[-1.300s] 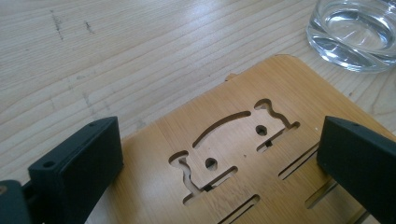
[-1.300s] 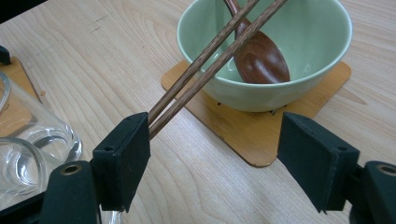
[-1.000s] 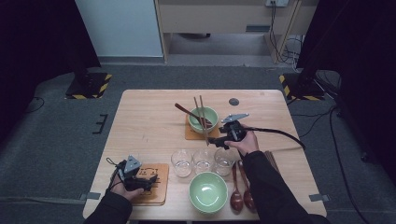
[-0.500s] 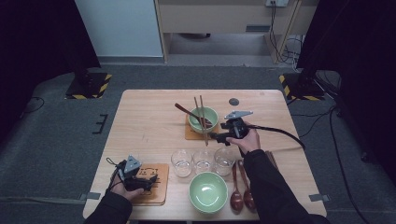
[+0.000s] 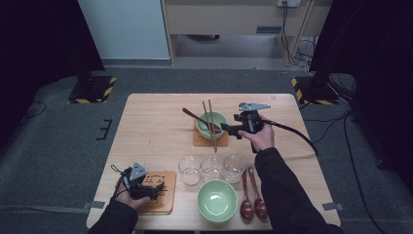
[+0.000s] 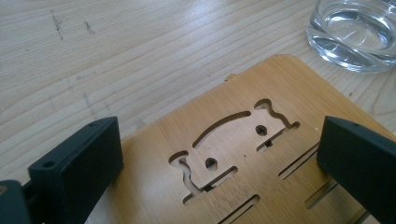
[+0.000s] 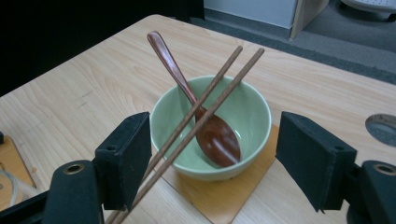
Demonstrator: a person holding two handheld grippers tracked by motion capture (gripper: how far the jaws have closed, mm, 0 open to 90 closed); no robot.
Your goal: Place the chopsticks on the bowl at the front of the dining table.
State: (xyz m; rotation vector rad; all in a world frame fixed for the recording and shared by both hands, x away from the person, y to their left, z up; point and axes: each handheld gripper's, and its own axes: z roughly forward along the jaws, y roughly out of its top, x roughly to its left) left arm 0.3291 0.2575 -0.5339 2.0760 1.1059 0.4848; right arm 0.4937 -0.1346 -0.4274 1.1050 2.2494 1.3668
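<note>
The right gripper (image 5: 229, 129) hangs just beside the far bowl (image 5: 212, 122), on its right in the high view, with its jaws standing wide apart and nothing between the pads. In the right gripper view the gripper (image 7: 212, 158) looks straight at that bowl (image 7: 250, 116), which sits on a small mat (image 7: 229, 193) near the middle of the desk (image 5: 156, 126). A pair of chopsticks (image 7: 205, 114) lies across the bowl's rim, their near ends passing close by one jaw, though whether they touch it cannot be told. A dark red spoon (image 7: 205, 126) rests inside the bowl, its handle leaning out over the far rim.

The left gripper (image 5: 158, 187) rests low at the near left corner of the desk, over a bamboo coaster (image 5: 165, 195). In the left gripper view its jaws are spread wide over the coaster (image 6: 233, 154), gripping nothing, and a glass (image 6: 355, 32) stands just past the coaster's corner.

Three glasses (image 5: 213, 168) stand in a row near the front of the desk. Before them sits a second green bowl (image 5: 216, 201), with two spoons (image 5: 253, 204) lying to its right.
</note>
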